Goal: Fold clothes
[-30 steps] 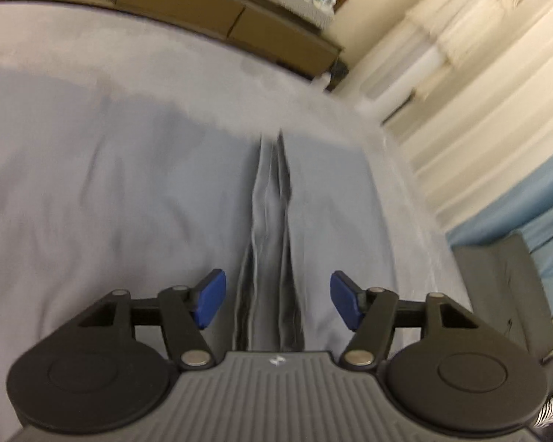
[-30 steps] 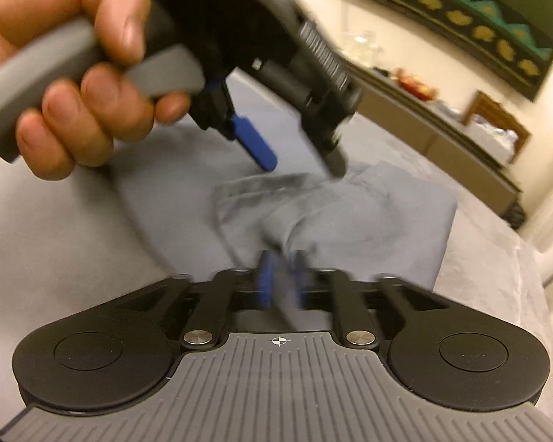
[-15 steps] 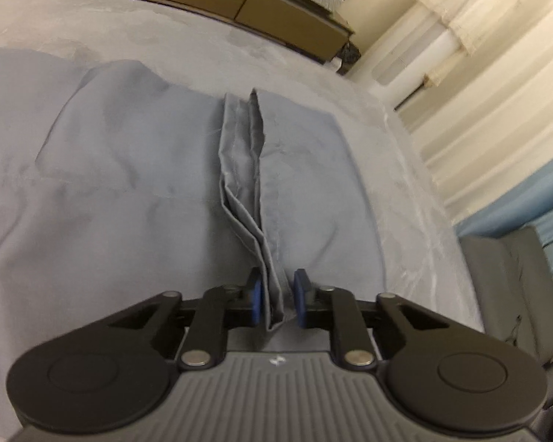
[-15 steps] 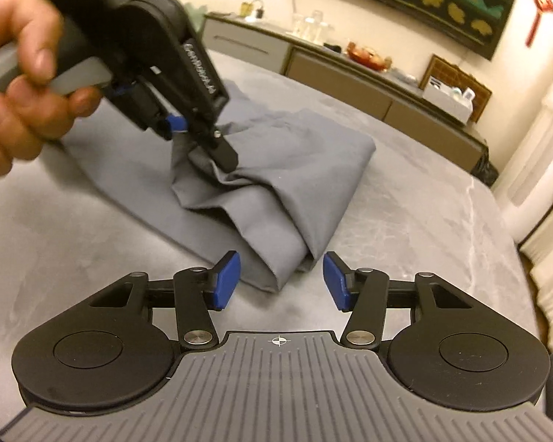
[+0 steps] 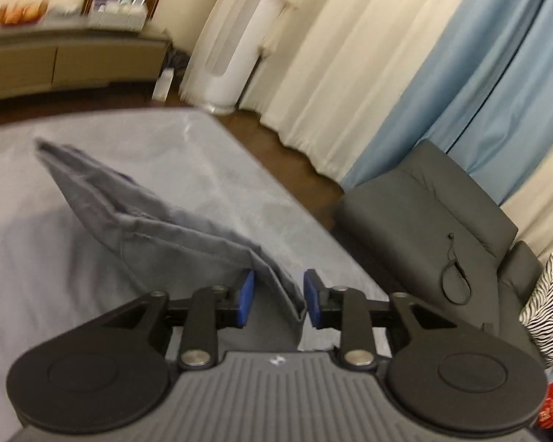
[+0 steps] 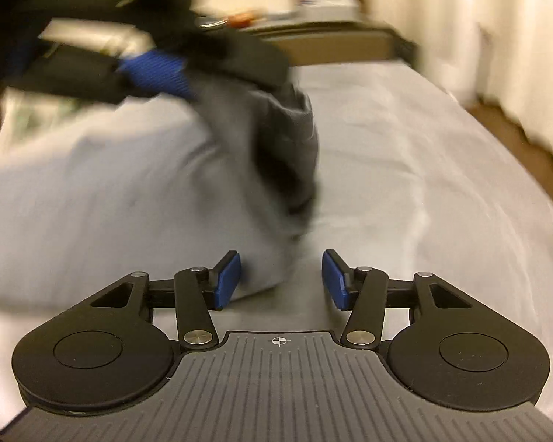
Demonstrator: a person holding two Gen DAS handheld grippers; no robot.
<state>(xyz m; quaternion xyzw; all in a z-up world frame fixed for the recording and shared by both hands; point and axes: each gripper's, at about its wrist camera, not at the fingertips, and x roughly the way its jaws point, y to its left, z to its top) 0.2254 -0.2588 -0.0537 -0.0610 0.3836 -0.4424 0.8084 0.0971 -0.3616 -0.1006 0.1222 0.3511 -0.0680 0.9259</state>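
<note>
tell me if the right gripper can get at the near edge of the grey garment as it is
Probably yes. The right gripper is open, and the grey garment hangs just ahead of its fingers with nothing between. Blur hides exact spacing.

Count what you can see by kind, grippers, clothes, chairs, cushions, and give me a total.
Grippers: 2, the left gripper and right gripper
Clothes: 1, the grey garment
Chairs: 1, the grey armchair
Cushions: 1, the zebra cushion
Total: 5
</note>
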